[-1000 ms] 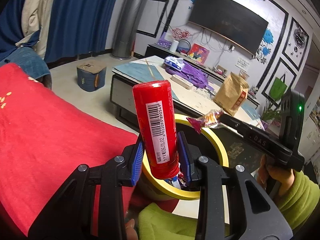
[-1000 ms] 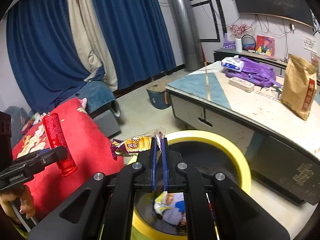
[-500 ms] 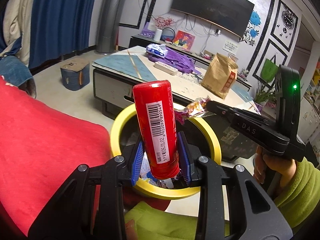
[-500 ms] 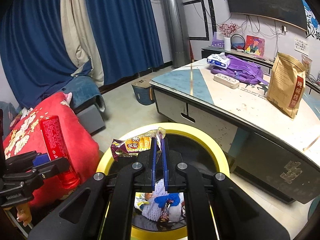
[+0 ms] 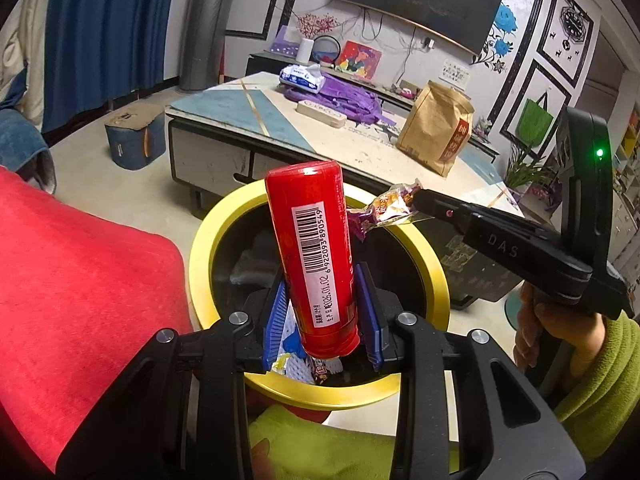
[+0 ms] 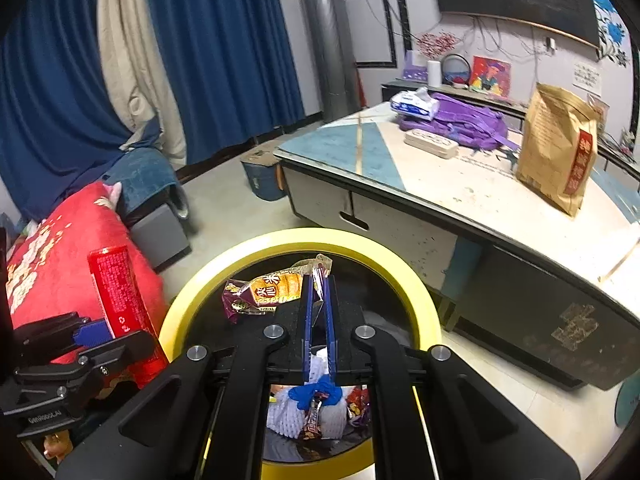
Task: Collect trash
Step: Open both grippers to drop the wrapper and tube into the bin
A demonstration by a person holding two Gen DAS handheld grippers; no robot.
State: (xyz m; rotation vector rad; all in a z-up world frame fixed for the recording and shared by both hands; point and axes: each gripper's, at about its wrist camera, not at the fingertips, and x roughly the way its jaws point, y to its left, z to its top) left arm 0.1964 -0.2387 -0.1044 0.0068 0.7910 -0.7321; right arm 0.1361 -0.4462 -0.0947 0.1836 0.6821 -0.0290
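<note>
Left gripper clamps the lower body of a red cylindrical can, barcode facing the camera, held nearly upright above the near side of the yellow-rimmed trash bin. Bin interior holds white foam netting and small wrappers. Right gripper, jaws fully closed, pinches a crumpled snack wrapper over the bin opening; the low table stands behind.

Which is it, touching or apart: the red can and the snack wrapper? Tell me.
Cannot tell. In the left wrist view the snack wrapper meets the red can edge; in the right wrist view wrapper and can look separated.
</note>
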